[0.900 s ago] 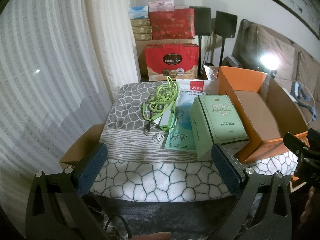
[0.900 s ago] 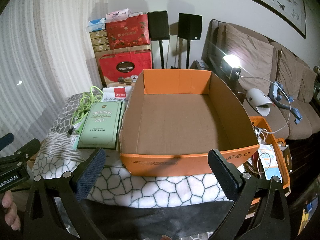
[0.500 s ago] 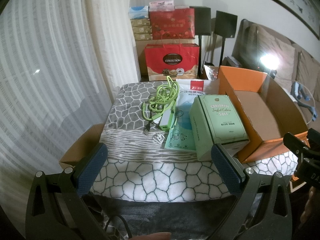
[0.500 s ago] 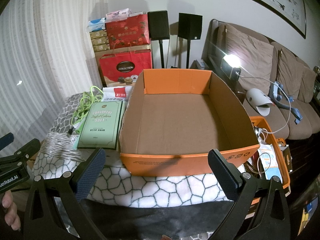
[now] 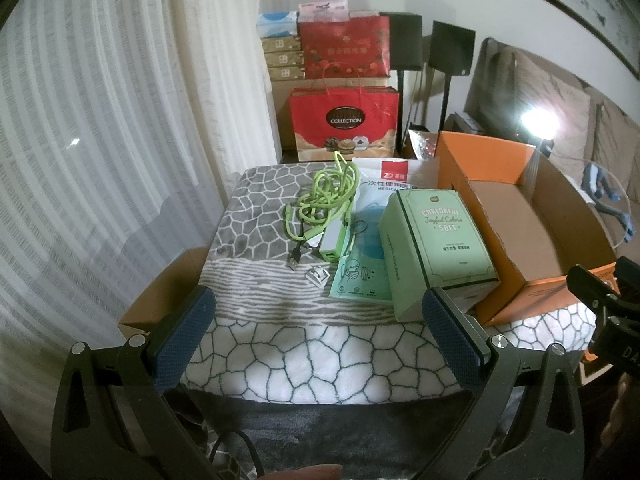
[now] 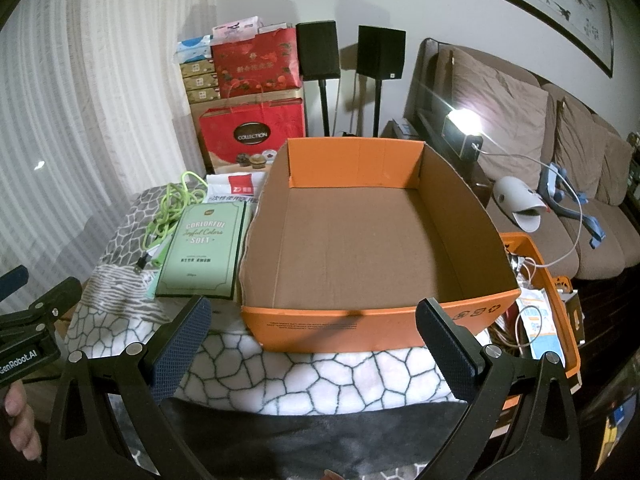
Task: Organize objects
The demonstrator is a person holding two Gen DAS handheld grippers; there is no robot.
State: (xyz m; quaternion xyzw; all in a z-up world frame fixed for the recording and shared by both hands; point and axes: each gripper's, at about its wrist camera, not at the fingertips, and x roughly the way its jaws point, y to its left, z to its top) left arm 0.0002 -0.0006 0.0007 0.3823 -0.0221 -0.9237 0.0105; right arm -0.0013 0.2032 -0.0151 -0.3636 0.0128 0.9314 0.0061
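The left black two-finger gripper with blue textured pads (image 5: 320,332) fills the lower frame of its own view, jaws spread wide and holding nothing. The right matching black gripper (image 6: 312,336) sits likewise, wide apart and unloaded.

The green box (image 5: 436,240) reads "COLORFUL Joyful Colors SOFT", the red bag (image 5: 345,122) "COLLECTION", the left claw (image 6: 24,336) "GenRobot.AI".

Room's pretty dim overall, with one small glaring white lamp (image 6: 463,125) by the brown fabric sofa (image 6: 560,168) blowing out to a flare. Heavy fisheye bending curves the sheer white curtains (image 5: 100,140), corners go black, and soft shadows fall inside the orange cardboard box (image 6: 360,240).
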